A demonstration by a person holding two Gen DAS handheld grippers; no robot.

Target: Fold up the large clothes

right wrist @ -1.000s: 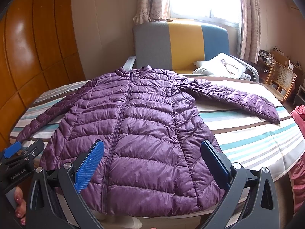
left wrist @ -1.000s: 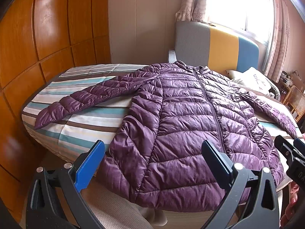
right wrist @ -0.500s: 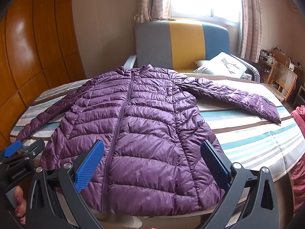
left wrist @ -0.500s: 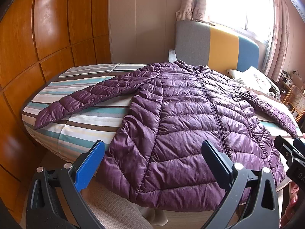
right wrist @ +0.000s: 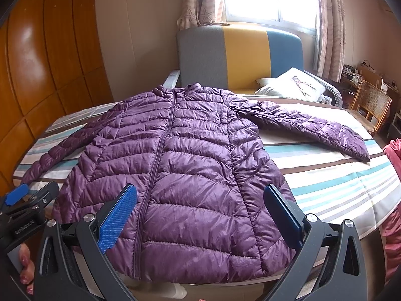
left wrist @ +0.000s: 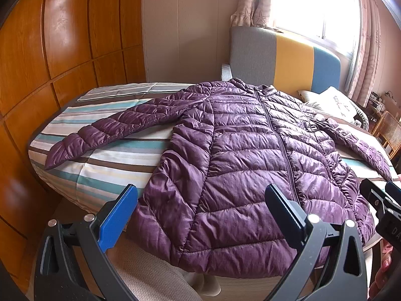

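A: Where is the purple puffer jacket (left wrist: 240,165) seen?

B: It is laid flat, front up and zipped, across the striped bed (right wrist: 333,183), collar toward the colour-blocked headboard (right wrist: 240,52). Both sleeves are spread outward from the jacket, and its hem is draped over the near edge of the bed.

A: And the jaws?

B: The left gripper (left wrist: 200,215) is held just short of the hem with its jaws spread wide and nothing between them. The same is seen of the right gripper (right wrist: 200,215). No fold is judged to be made yet.

A: What could go wrong?

B: The shell looks slick and puffy, so a shallow pinch at the hem could be lost. If only 1 layer is caught, the front may be dragged off the back and the fold skewed. With the hem overhanging, the jacket could be pulled off the bed toward the floor.

A: Any containers near the jacket?

B: None is seen. Only a pillow (right wrist: 293,85) is lying beyond the jacket's sleeve, by the headboard.
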